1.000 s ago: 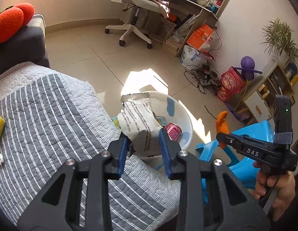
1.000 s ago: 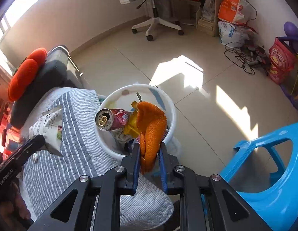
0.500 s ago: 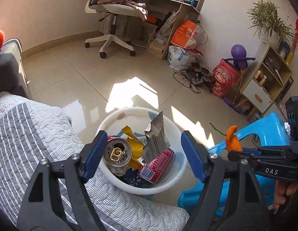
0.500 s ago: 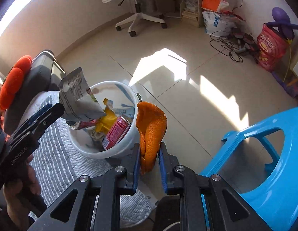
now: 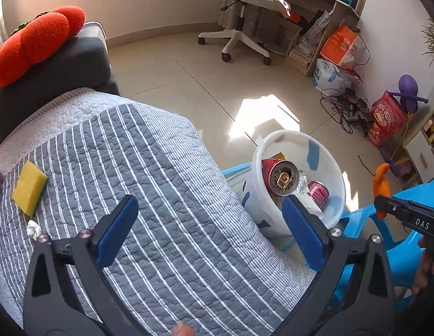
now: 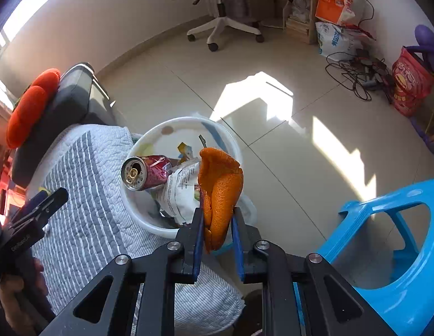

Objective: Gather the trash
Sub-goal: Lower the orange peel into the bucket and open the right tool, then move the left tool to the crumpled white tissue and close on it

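Right now the left tongs (image 5: 210, 225) are spread wide w/ nothing between them, jaws having just been opening, over the striped quilt (image 5: 149, 184). Right tongs (image 6: 217, 231) are pressed together on an orange peel (image 6: 220, 187), held at the near right rim of the white bin (image 6: 149, 224). Bin holds a red can (image 6: 145, 172) and a printed wrapper (image 6: 179, 193); stuff underneath is hard to make out. On the quilt's left: yellow sponge (image 5: 29, 187) and a small crumpled white scrap (image 5: 33, 229); a brown item is cut off at the edge.
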`<action>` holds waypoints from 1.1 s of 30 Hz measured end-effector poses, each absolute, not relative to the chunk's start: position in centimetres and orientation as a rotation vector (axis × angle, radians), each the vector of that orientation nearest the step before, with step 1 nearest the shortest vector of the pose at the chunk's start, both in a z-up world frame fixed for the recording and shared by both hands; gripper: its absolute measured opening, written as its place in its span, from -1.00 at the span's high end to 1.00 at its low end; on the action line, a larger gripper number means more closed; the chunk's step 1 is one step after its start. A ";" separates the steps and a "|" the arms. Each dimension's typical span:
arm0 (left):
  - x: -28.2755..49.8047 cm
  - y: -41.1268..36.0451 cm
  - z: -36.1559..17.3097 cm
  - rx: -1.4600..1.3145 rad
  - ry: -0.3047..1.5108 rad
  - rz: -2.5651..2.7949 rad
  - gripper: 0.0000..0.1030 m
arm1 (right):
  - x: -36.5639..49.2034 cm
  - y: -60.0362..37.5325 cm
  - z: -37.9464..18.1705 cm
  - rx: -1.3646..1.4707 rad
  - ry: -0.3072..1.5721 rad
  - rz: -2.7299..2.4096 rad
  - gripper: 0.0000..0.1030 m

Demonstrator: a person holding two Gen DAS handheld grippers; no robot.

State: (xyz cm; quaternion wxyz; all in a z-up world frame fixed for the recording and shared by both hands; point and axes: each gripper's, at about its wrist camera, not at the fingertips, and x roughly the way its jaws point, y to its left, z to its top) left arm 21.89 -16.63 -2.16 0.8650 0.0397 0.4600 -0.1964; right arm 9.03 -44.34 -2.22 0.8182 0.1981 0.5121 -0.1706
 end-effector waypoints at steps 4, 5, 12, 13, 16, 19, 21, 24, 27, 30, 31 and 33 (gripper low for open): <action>21.4 -14.3 -2.1 0.078 1.007 -0.395 -0.98 | 10.4 -43.9 -2.6 0.428 1.087 -0.357 0.61; 21.2 -13.7 -2.1 0.072 1.016 -0.397 -0.98 | 10.8 -43.7 -2.6 0.428 1.085 -0.357 0.61; 20.5 -9.9 -1.8 0.080 1.034 -0.365 -0.98 | 12.9 -43.0 -3.1 0.411 1.071 -0.364 0.56; 20.4 -9.3 -1.7 0.076 1.035 -0.361 -0.98 | 13.2 -42.9 -3.1 0.410 1.071 -0.365 0.56; 20.3 -7.2 -1.6 0.050 1.040 -0.357 -0.98 | 13.8 -42.6 -3.2 0.417 1.068 -0.369 0.27; 20.2 -5.0 -1.7 0.039 1.053 -0.335 -0.98 | 13.9 -42.3 -2.7 0.420 1.051 -0.408 -0.50; 20.1 -3.7 -1.8 0.045 1.058 -0.315 -0.98 | 14.1 -41.9 -2.1 0.411 1.039 -0.406 -0.50; 19.9 -1.6 -1.9 0.058 1.061 -0.281 -0.98 | 14.3 -41.1 -1.4 0.410 1.028 -0.393 -0.51; 19.8 0.6 -1.9 0.051 1.063 -0.236 -0.98 | 14.5 -40.1 -1.1 0.406 1.025 -0.386 -0.55; 19.9 3.2 -1.9 0.038 1.046 -0.160 -0.98 | 14.9 -38.9 -1.0 0.395 1.029 -0.372 -0.61; 20.0 4.1 -1.9 0.031 1.039 -0.136 -0.98 | 15.0 -38.4 -1.0 0.387 1.034 -0.364 -0.66; 20.1 5.6 -1.9 0.007 1.035 -0.107 -0.98 | 15.4 -37.4 -1.0 0.368 1.043 -0.344 -0.72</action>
